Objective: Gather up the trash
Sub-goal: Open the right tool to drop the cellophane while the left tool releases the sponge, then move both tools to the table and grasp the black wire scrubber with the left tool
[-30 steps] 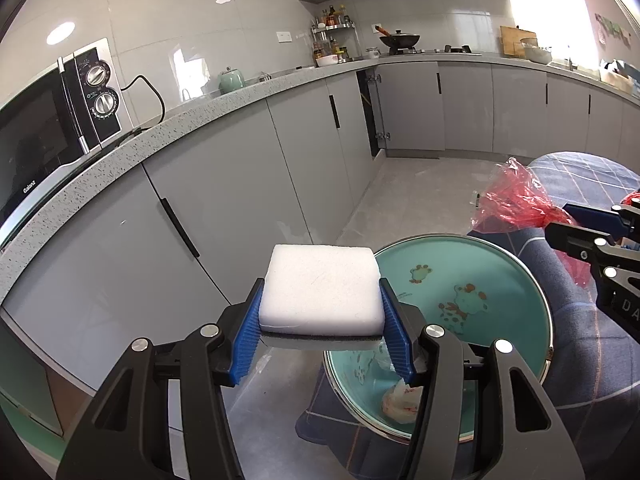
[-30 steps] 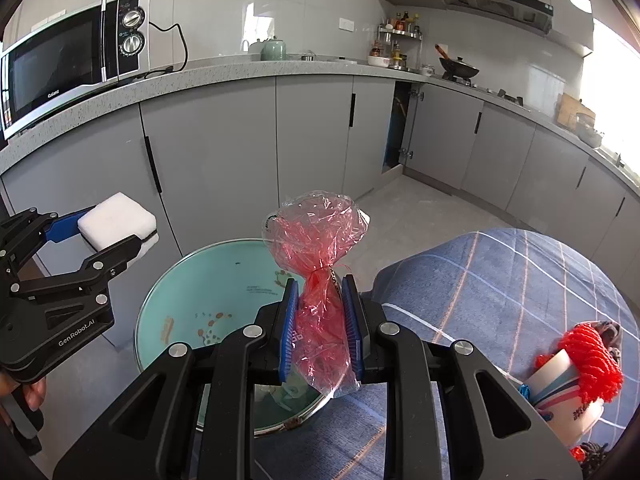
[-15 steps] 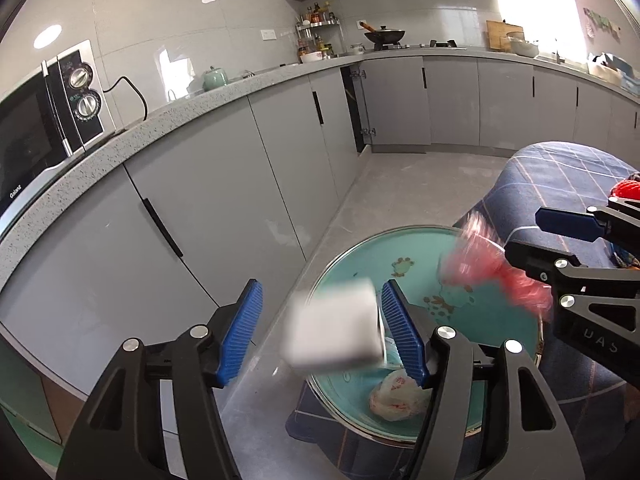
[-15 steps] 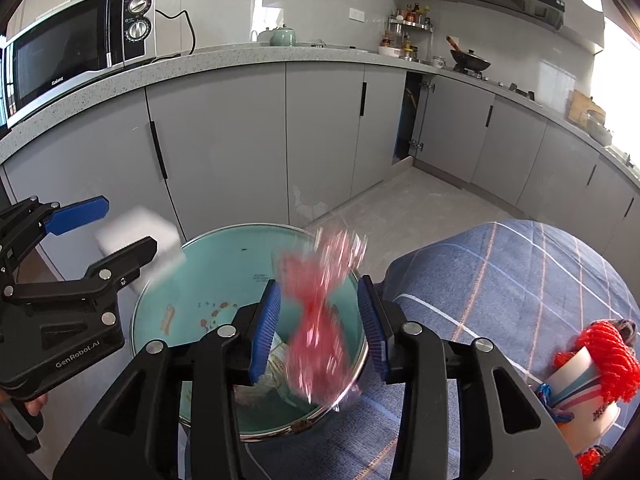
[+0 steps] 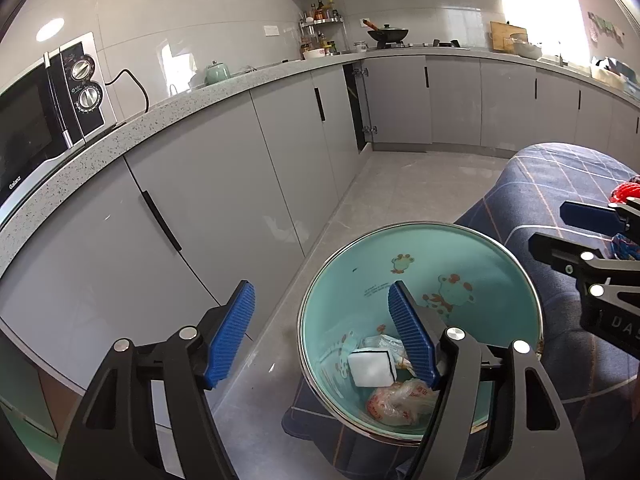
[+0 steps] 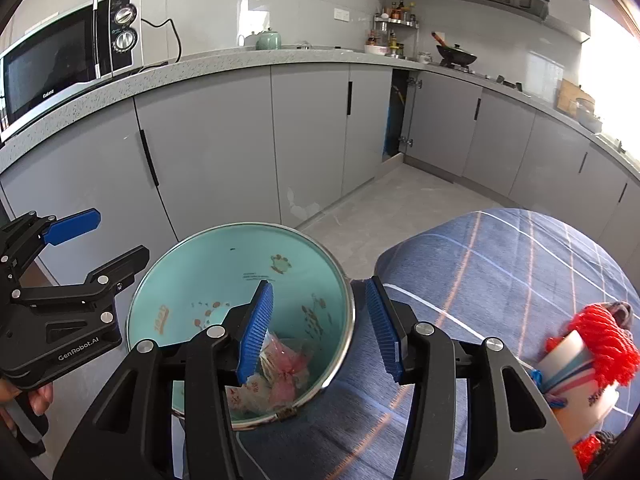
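Observation:
A teal bin with cartoon prints and a metal rim stands on the floor beside the cloth-covered table. At its bottom lie a white sponge block, a crumpled red plastic bag and white wrappers. My left gripper hangs over the bin's left rim, its jaws opening with nothing between them. My right gripper hovers over the bin's right rim, its jaws also opening and empty. Each gripper shows at the edge of the other's view.
Grey kitchen cabinets run along the left and back under a speckled counter with a microwave. A blue checked cloth covers the table at right, carrying a cup with red yarn. A hand holds the left gripper.
Both grippers opened. The white sponge dropped from the left gripper and the red plastic bag from the right one, and both now lie in the bin.

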The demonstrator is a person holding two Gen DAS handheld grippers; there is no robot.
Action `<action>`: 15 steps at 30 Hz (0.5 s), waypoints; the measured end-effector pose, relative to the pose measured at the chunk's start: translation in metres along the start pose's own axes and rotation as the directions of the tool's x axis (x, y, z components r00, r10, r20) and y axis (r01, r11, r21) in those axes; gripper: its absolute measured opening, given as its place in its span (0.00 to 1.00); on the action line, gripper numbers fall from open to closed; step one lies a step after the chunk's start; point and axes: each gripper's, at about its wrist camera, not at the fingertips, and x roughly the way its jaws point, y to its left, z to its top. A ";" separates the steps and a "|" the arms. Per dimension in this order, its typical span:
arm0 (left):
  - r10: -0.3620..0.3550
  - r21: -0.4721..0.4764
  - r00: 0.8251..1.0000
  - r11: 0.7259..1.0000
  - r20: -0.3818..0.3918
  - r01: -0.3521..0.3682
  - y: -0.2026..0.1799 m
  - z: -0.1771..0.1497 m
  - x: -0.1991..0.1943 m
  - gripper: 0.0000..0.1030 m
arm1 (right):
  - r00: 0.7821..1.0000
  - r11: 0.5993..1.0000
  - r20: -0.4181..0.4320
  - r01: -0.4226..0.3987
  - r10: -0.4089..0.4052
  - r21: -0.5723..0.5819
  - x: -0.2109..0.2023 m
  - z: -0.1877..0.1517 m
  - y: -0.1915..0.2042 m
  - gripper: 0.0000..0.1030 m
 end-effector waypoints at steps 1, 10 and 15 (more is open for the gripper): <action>-0.001 0.002 1.000 1.000 0.003 0.001 -0.001 0.001 -0.002 0.68 | 1.000 1.000 0.002 0.004 -0.004 0.002 -0.003 0.000 -0.001 0.48; -0.030 0.032 0.998 0.999 0.047 0.028 -0.022 0.010 -0.027 0.71 | 0.997 0.998 0.054 0.058 -0.059 0.028 -0.050 -0.007 -0.024 0.48; -0.069 0.068 0.995 0.996 0.071 0.064 -0.048 0.013 -0.043 0.74 | 0.988 0.991 0.091 0.117 -0.121 0.058 -0.092 -0.020 -0.052 0.51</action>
